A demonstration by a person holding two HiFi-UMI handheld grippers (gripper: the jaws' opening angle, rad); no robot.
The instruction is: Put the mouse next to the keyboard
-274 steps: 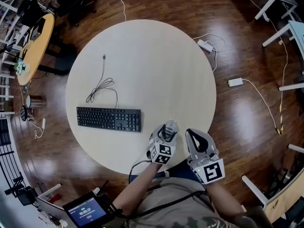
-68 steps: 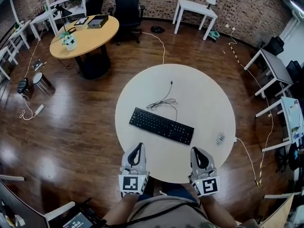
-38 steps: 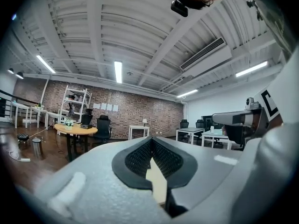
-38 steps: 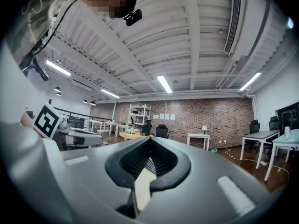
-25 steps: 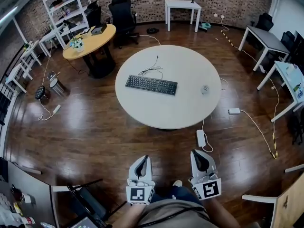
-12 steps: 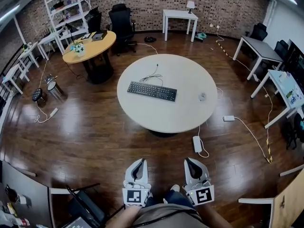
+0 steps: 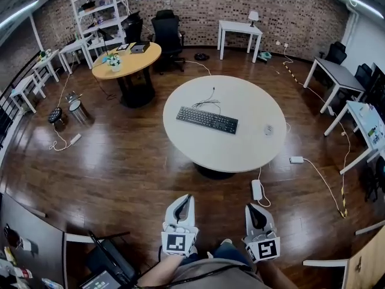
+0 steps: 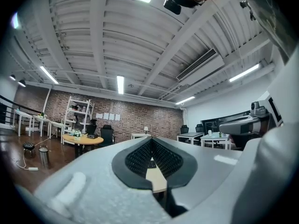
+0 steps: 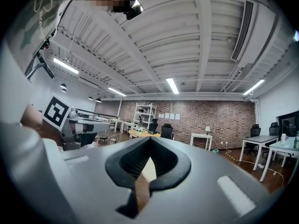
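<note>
On the round beige surface (image 7: 198, 152), well right of the black keyboard (image 7: 207, 120): small grey mouse (image 7: 268, 129). Pressed together, empty: left claw (image 7: 187, 197), right claw (image 7: 250, 208).

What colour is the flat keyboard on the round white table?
Black. The keyboard shows best in the head view.

Bright ceiling strip lights (image 9: 172, 85) sheen the wood floor (image 7: 120, 161); fisheye edges bend, corners darken
</note>
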